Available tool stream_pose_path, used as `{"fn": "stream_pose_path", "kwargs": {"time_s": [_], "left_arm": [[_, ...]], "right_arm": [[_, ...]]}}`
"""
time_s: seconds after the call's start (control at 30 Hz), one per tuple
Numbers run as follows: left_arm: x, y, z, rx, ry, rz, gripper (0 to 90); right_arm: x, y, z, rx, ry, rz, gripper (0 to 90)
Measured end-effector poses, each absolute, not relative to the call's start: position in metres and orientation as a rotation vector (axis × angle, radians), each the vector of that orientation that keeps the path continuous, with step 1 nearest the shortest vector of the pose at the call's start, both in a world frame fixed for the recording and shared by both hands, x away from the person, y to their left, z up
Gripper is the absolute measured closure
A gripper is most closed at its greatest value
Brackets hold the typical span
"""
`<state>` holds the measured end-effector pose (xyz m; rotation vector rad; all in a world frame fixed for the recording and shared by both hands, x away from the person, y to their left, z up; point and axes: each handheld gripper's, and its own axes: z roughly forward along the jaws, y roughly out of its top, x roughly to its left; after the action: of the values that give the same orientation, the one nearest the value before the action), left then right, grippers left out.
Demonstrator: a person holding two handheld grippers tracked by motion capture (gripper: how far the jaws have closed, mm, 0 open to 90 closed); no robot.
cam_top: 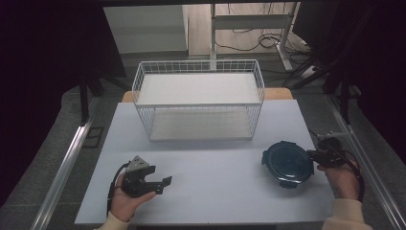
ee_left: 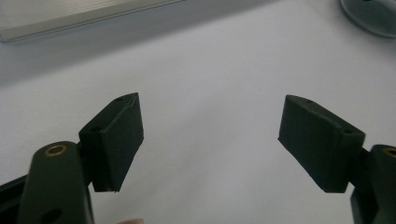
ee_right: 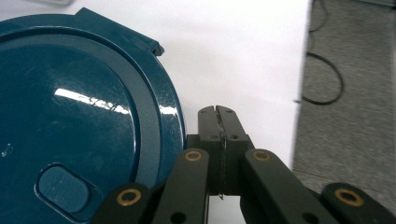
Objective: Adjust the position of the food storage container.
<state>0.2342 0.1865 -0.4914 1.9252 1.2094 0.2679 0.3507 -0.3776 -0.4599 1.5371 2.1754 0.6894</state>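
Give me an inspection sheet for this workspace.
Surface: pale table, bare in the middle.
Job's things: round dark blue lid, flat near the right edge.
Clutter: nothing seen.
Grippers: left gripper open over bare table; right gripper shut beside the lid's rim, nothing between its jaws.
Cables: cable trailing from the right gripper; loose cables on the floor beyond.
Surroundings: white wire basket at the back, empty; dark curtains at both sides.

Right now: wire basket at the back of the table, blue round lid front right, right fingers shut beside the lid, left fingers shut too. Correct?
One thing is off: the left gripper is open. The left gripper view shows its two fingers well apart with bare table between them. The rest holds: wire basket at the back, blue round lid front right, right gripper shut beside the lid.
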Motion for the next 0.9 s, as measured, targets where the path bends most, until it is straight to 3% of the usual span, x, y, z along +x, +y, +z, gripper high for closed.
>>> {"fn": "stream_pose_path", "kwargs": {"time_s": [0.9], "left_arm": [[0.236, 0.189, -0.492, 1.929, 1.219, 0.269, 21.8]], "right_arm": [[0.344, -0.314, -0.461, 1.479, 2.304, 0.696, 90.0]]}}
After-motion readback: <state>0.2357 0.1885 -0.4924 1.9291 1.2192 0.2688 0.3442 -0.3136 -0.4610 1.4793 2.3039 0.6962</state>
